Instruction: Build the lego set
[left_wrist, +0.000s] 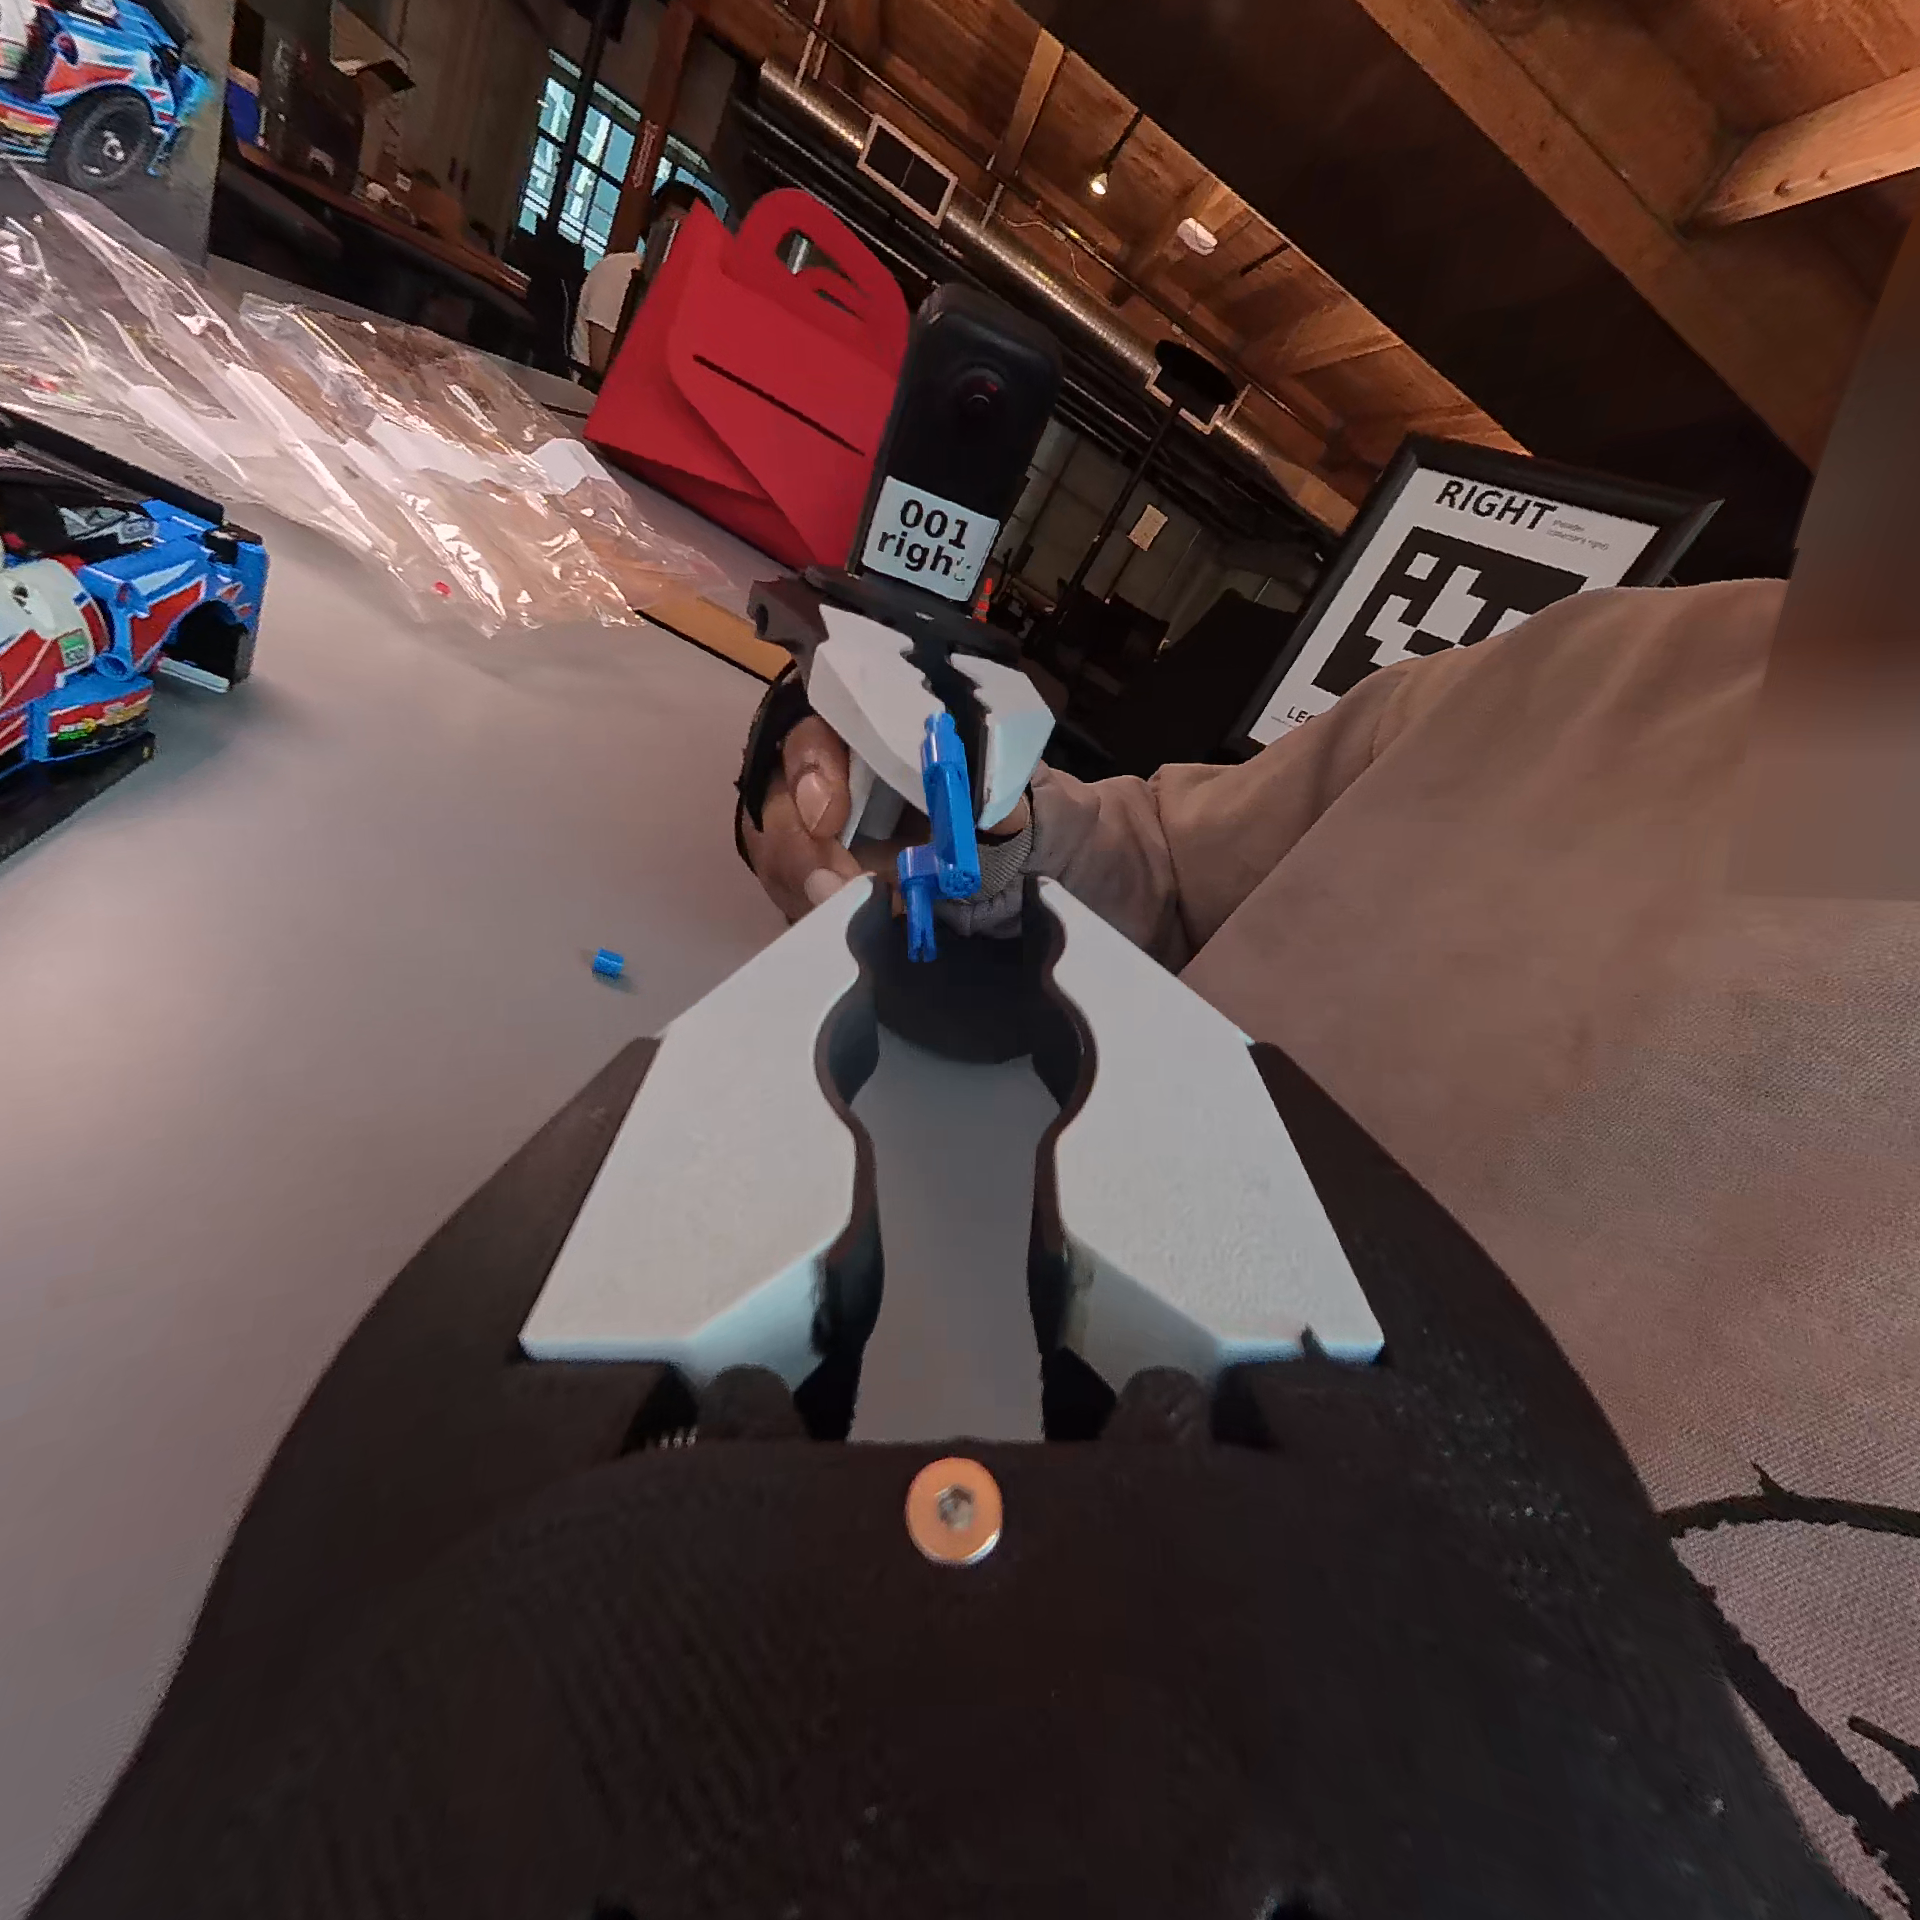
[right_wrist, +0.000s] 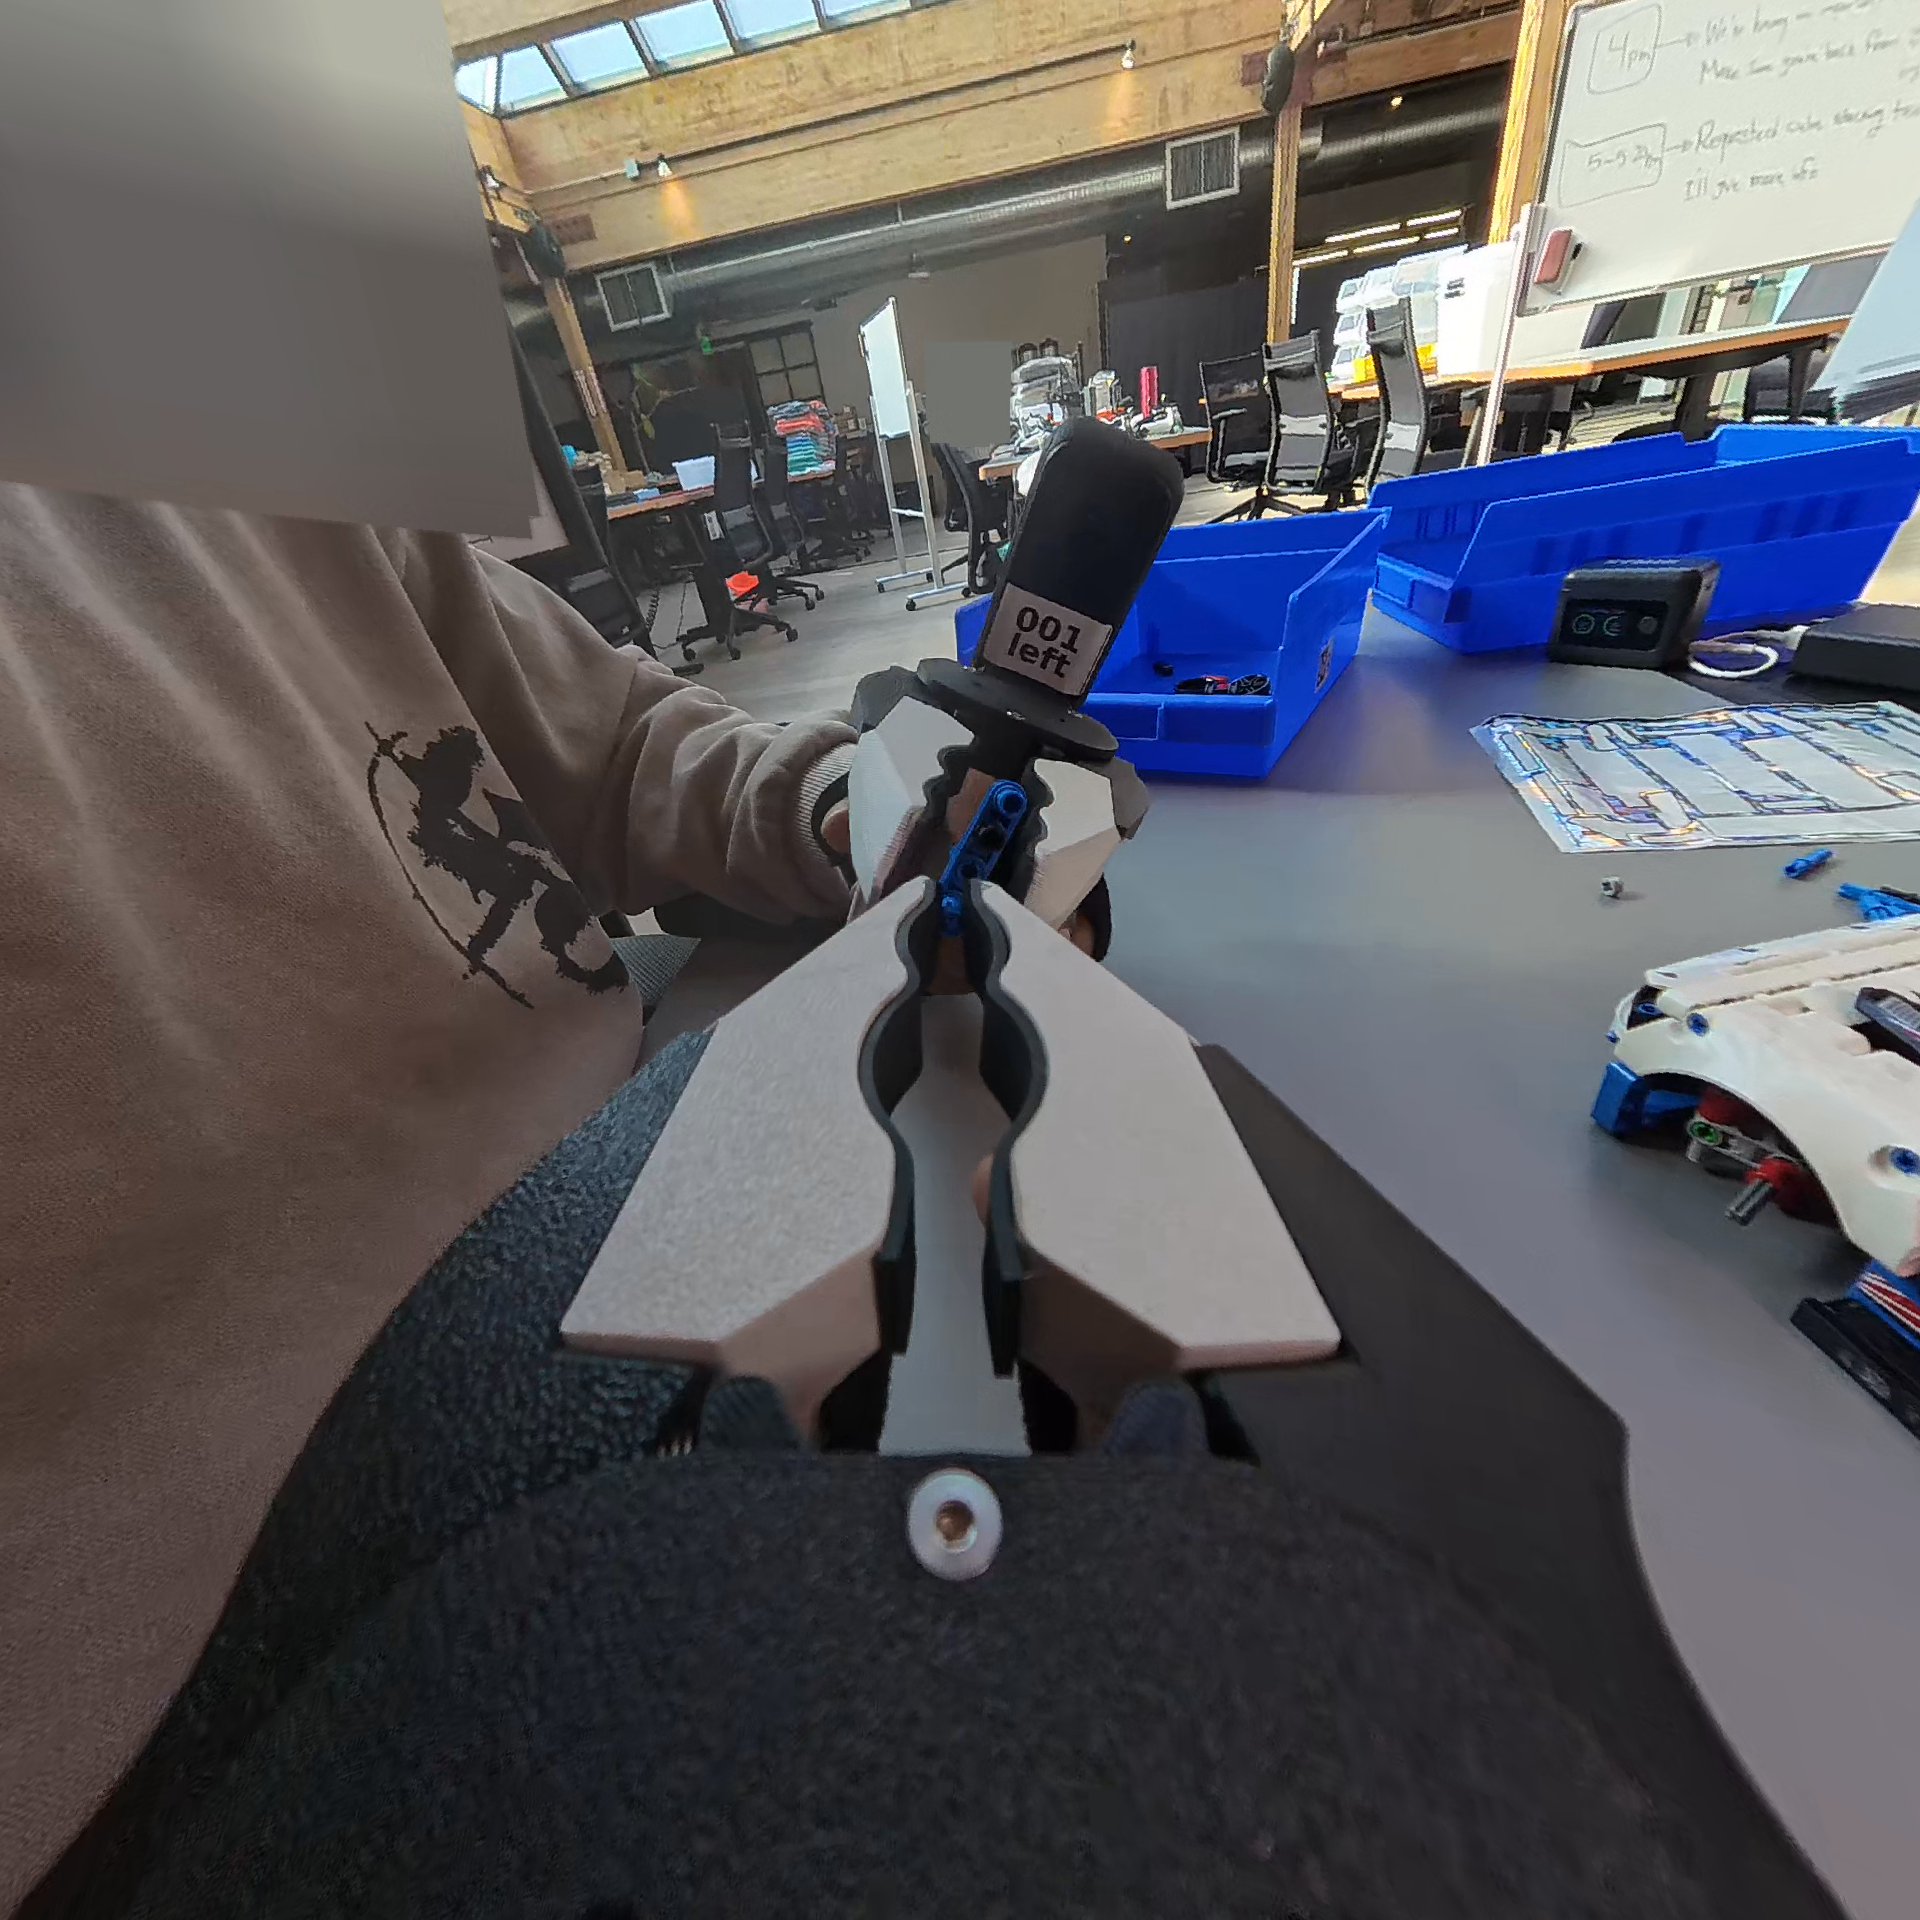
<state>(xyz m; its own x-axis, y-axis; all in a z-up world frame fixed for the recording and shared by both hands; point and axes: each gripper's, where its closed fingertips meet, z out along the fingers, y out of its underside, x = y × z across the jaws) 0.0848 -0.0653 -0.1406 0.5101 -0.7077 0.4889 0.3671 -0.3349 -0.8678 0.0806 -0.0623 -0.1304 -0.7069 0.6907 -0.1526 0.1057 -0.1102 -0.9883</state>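
My right gripper (right_wrist: 956, 894) is shut on a short blue Lego beam (right_wrist: 982, 836) and holds it in the air above the grey table (right_wrist: 1403, 987). In the left wrist view the right gripper (left_wrist: 961, 774) faces the camera with the beam (left_wrist: 948, 790) sticking out of its tips. A small blue pin (left_wrist: 918, 914) hangs at the beam's lower end. My left gripper (left_wrist: 956, 894) is open, its fingertips on either side of that pin without closing on it. It also shows in the right wrist view (right_wrist: 987, 831), jaws apart behind the beam.
A partly built blue, white and red Lego car (left_wrist: 104, 644) (right_wrist: 1787, 1060) sits on the table. A loose blue pin (left_wrist: 606, 962), clear bags (left_wrist: 312, 416), a red box (left_wrist: 748, 395), blue bins (right_wrist: 1216, 644), a printed sheet (right_wrist: 1704, 769) and small loose parts (right_wrist: 1808, 860) lie around.
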